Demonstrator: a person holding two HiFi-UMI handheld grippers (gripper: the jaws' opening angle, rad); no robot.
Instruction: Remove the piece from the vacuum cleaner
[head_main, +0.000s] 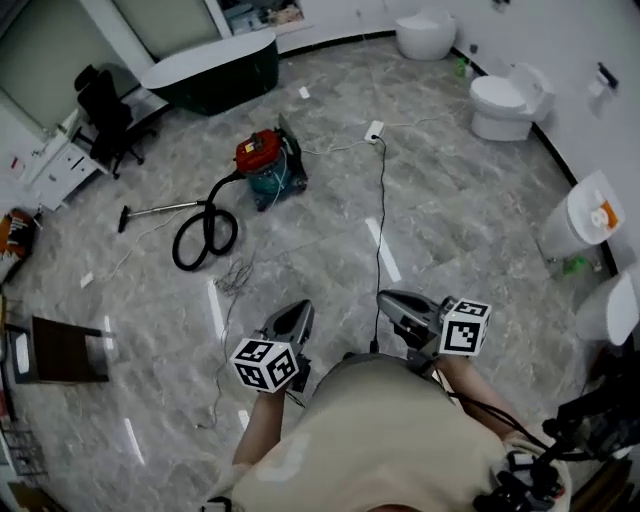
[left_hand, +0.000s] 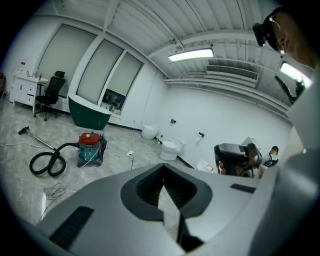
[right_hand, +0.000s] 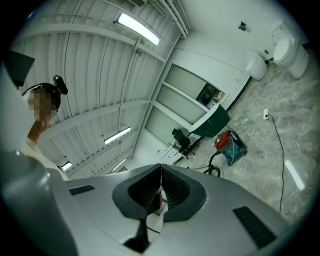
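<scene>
Currently, left gripper (head_main: 298, 312): I see its jaws clenched tip to tip with nothing between them (left_hand: 163, 172); it is held low by the person's torso.
Right gripper (head_main: 386, 298): clenched the same way, nothing gripped (right_hand: 160, 175); it hangs beside the left gripper, the two apart.
Vacuum cleaner (head_main: 270, 162): a red-lidded, teal-bodied canister vacuum cleaner standing upright on the grey marbled floor (head_main: 330, 250), toward its far side, well apart from both grippers.
Hose (head_main: 205, 232): a black flexible hose running from the canister into a loop on the floor, on my left of it.
Wand (head_main: 165, 209): a thin metal tube lying flat, joined to the hose, with a dark nozzle at its outer end.
Bathtub (head_main: 215, 70): a dark green tub with a white rim, just beyond the canister.
Power strip (head_main: 374, 130): a white block on the floor to my right of the canister, with a black cable leading toward me.
</scene>
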